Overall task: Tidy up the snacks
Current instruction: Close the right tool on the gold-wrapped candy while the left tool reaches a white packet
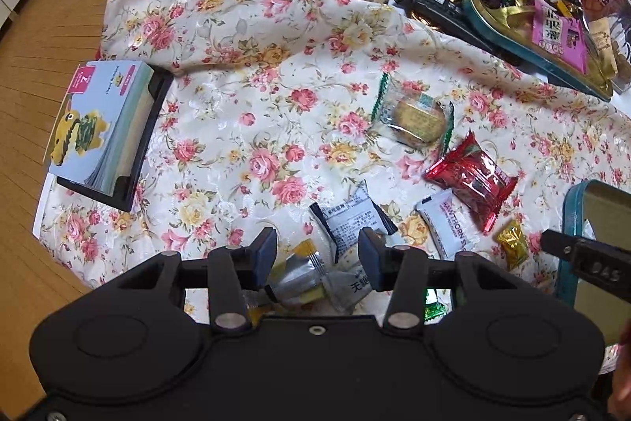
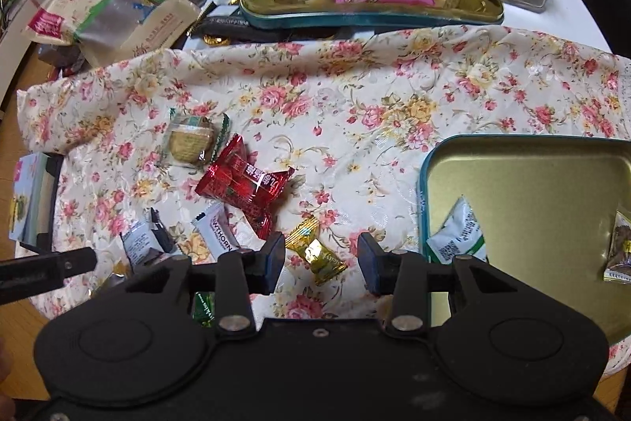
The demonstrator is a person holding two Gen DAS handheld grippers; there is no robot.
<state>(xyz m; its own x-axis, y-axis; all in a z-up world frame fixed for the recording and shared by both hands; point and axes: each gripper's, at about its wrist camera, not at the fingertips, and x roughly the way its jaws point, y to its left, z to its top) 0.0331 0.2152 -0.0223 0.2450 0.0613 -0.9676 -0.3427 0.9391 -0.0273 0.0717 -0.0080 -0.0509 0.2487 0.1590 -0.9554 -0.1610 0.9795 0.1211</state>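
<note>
The snacks lie scattered on the flowered cloth point(image 2: 355, 97) over the bench; a gold candy point(image 2: 317, 250) sits low in the middle of the right wrist view, just between the spread fingers of the right gripper point(image 2: 321, 255), which hold nothing; up and left of it are a red packet point(image 2: 244, 186), a white hawthorn bar point(image 2: 217, 225) and a round biscuit in clear wrap point(image 2: 189, 143); at the right edge an open teal tin point(image 2: 532, 184) holds a green-white sachet point(image 2: 457, 235). In the left wrist view the left gripper point(image 1: 317, 255) is open too, above a grey-white packet point(image 1: 351, 219) and a silver-yellow one point(image 1: 295, 275); a small book point(image 1: 98, 121) lies at middle left.
</note>
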